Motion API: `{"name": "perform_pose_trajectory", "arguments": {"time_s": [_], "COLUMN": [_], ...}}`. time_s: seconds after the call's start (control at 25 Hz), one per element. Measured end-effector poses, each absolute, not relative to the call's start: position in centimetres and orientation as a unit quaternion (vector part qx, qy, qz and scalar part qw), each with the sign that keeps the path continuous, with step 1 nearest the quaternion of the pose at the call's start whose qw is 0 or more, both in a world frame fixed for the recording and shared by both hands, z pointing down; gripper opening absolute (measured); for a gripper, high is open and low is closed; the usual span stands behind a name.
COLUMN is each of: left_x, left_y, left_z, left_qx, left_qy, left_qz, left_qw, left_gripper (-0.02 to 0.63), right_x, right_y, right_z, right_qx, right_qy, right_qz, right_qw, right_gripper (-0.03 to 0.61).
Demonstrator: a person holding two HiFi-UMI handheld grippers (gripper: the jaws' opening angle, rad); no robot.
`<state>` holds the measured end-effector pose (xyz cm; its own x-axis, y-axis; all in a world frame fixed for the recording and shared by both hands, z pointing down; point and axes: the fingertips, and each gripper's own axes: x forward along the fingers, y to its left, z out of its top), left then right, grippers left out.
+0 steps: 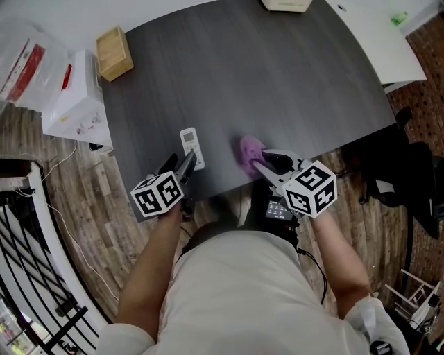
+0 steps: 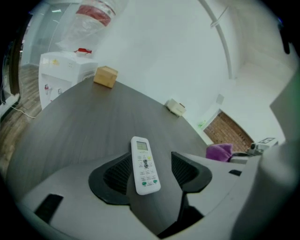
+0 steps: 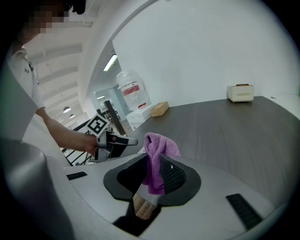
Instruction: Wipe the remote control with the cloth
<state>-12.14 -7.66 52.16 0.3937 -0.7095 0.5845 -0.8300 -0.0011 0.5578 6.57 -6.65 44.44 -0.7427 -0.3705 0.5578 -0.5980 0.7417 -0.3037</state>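
Note:
A white remote control lies face up near the front edge of the dark grey table. My left gripper hovers just behind its near end. In the left gripper view the remote control shows between the open jaws of the left gripper, with a gap on each side. To the right of the remote, my right gripper is shut on a purple cloth. In the right gripper view the cloth stands bunched up between the jaws of the right gripper.
A wooden block sits at the table's far left corner, beside a white box and a plastic bag. A beige device stands at the far edge. A white table adjoins on the right, near a black chair.

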Motion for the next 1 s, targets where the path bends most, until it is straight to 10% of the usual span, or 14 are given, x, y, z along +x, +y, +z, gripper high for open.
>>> {"name": "perform_pose_trajectory", "arguments": {"time_s": [1.0], "left_x": [-3.0], "left_y": [8.7], "left_z": [37.2], "left_qx": [0.762], "left_qy": [-0.46], "left_qz": [-0.216], "left_qw": [0.401], "left_gripper": [0.114], "right_x": [13.7], "right_y": [-1.3], "right_z": [37.1], "right_qx": [0.238], "right_qy": [-0.93], "right_qz": [0.203], "right_qw": [0.192], "right_gripper": [0.087]}}
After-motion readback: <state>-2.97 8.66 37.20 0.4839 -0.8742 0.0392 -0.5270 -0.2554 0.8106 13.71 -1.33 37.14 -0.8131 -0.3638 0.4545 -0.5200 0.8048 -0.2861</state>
